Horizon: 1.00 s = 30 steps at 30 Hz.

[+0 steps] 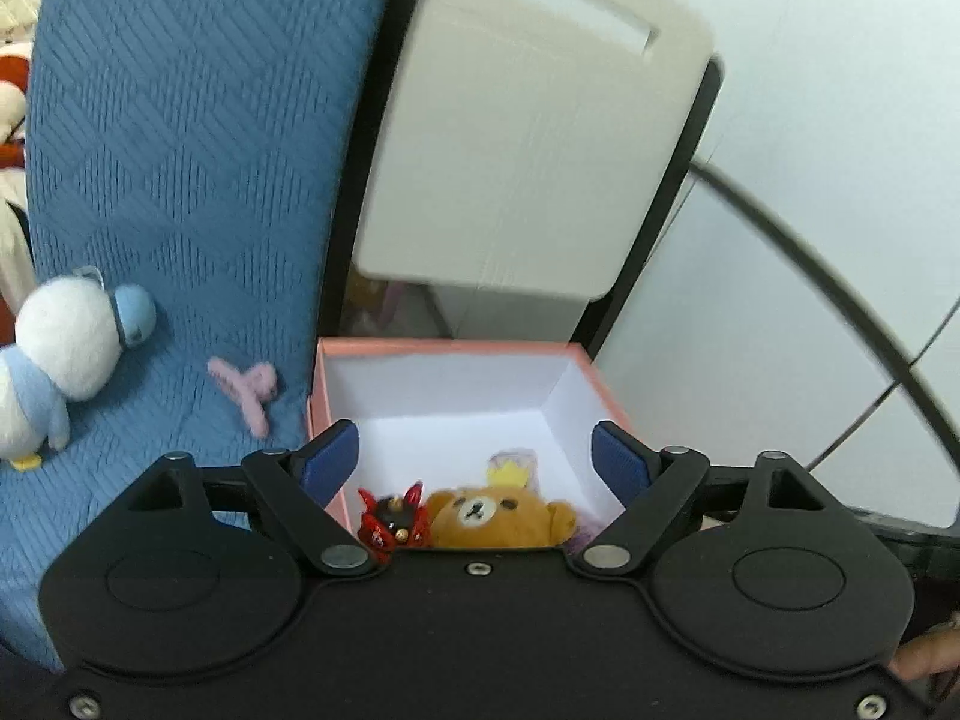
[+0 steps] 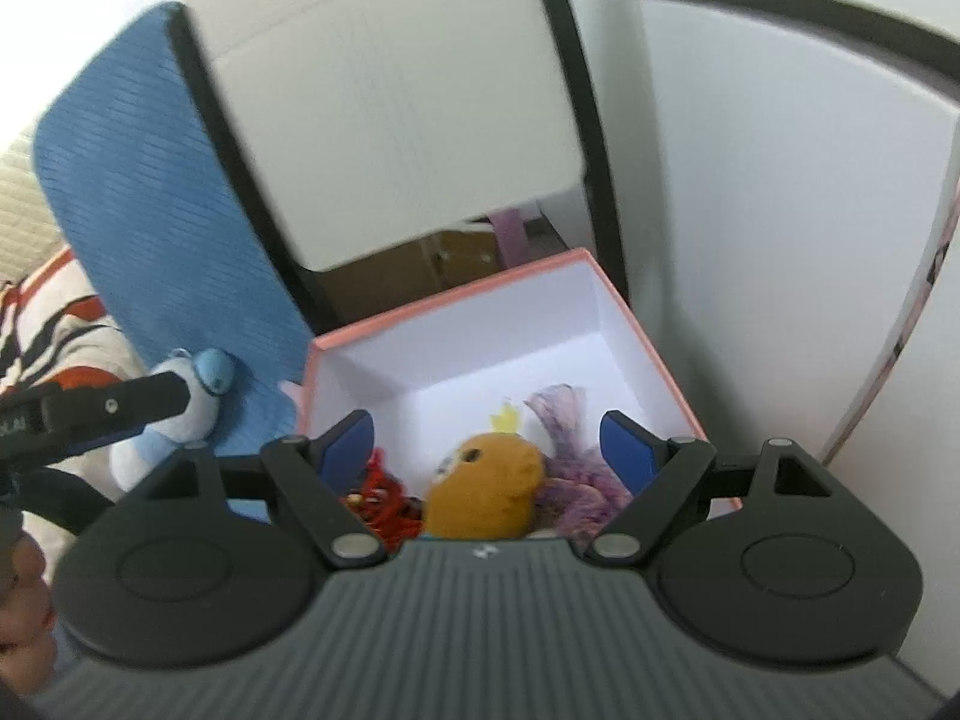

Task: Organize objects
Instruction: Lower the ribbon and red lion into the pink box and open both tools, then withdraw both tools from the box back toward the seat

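A pink box (image 1: pixel 444 349) with a white inside stands open on the blue cloth (image 1: pixel 180 150). In it lie a brown bear plush (image 1: pixel 498 516), a red toy (image 1: pixel 393 519) and a purple fluffy thing (image 2: pixel 570 456). My left gripper (image 1: pixel 477 456) is open and empty above the box's near side. My right gripper (image 2: pixel 489 441) is open and empty over the same box (image 2: pixel 456 300), above the bear (image 2: pixel 486 492) and the red toy (image 2: pixel 384 495). A white and blue penguin plush (image 1: pixel 66 354) and a pink hair clip (image 1: pixel 246 387) lie on the cloth left of the box.
A beige chair back (image 1: pixel 528 138) with a black frame stands right behind the box. White wall panels (image 1: pixel 810 240) fill the right side. The penguin (image 2: pixel 192 402) shows in the right wrist view beside the left gripper's black body (image 2: pixel 90 414). Striped bedding (image 2: pixel 54 324) lies at far left.
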Tool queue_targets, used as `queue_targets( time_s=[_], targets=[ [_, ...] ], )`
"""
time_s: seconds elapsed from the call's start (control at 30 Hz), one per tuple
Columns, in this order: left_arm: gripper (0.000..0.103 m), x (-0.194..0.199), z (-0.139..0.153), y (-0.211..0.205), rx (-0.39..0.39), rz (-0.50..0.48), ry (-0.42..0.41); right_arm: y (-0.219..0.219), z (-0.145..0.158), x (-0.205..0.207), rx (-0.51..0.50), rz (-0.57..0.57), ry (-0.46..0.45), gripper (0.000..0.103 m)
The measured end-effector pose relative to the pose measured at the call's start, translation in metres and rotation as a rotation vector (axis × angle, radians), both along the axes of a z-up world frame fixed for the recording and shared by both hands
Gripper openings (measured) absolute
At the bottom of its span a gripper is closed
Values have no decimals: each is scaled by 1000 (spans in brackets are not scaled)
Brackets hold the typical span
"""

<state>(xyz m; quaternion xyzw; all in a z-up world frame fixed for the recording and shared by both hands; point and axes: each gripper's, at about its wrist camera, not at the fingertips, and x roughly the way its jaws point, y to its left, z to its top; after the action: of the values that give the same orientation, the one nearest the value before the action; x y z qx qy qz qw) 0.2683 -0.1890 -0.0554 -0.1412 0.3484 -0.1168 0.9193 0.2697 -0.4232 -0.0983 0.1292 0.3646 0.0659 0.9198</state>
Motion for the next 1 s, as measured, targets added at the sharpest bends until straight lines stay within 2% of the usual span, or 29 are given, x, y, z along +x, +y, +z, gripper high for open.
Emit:
queue_targets(
  time_s=[0.1,0.13,0.33,0.5,0.8,1.0],
  targets=[
    [102,-16,19,15,-29,-4,-61,11,15,-9,9,5,-31,84],
    [103,-22,25,20,-28,9,-88,15,20,-12,13,8,-44,84],
    [103,-48,44,45,-39,34,-149,36,37,-27,2,6,-89,84],
    [103,-69,46,64,-29,55,-177,49,48,-45,19,-2,-115,84],
    [103,-104,31,102,-49,62,-216,95,28,-75,14,29,-123,84],
    [103,-125,18,125,14,110,-237,118,-1,-87,6,63,-113,84]
  ],
)
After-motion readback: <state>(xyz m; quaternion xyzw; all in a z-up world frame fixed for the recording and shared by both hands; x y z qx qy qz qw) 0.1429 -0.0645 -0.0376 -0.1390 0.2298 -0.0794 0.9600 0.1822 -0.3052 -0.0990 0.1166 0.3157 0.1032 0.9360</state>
